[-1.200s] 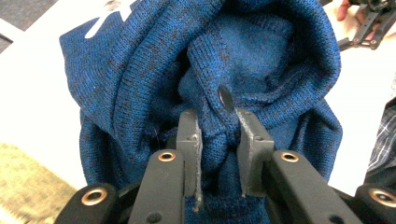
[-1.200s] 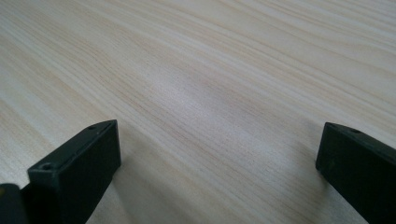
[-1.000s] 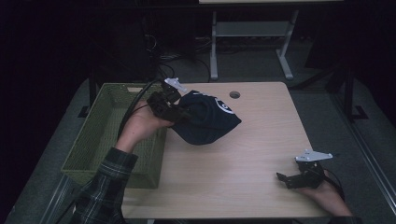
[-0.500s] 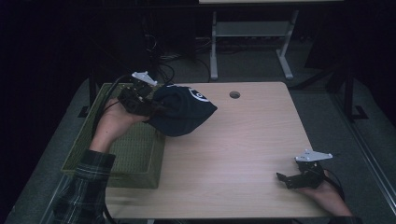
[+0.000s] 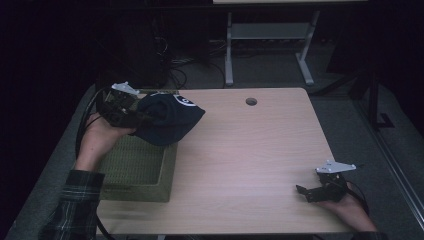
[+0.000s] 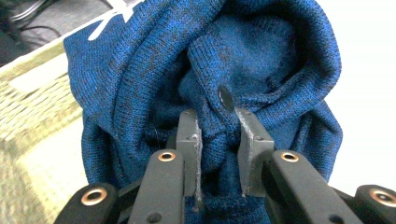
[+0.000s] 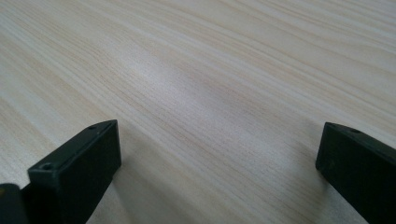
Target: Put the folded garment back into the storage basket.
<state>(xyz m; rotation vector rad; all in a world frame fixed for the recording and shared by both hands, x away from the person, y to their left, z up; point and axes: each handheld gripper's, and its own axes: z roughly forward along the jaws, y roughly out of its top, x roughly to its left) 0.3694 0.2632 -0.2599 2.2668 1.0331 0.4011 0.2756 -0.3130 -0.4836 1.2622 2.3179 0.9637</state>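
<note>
Over the near left corner of the table [image 5: 250,150], left gripper [image 5: 131,116] clamped on a bunched fold of a dark blue knitted hat [image 5: 167,122], jaws drawn narrow with the wool squeezed between them. Seen along that gripper's own jaws: left gripper [image 6: 218,135] biting the fabric just under a small black button [image 6: 226,99], hat [image 6: 261,56] hanging in loose folds around the pinch. Held above the far right corner of a green woven basket [image 5: 135,167], partly over its rim and partly over the tabletop, a white round mark showing on the upper side. Basket [image 6: 32,107] also visible behind the hat, pale weave to the left. At the near right edge of the table, well apart from the hat, right gripper [image 5: 312,190] resting low in a hand [image 5: 350,212]. Along its own view, right gripper [image 7: 219,154] spread wide, nothing between the jaws but bare light wood [image 7: 210,70].
</note>
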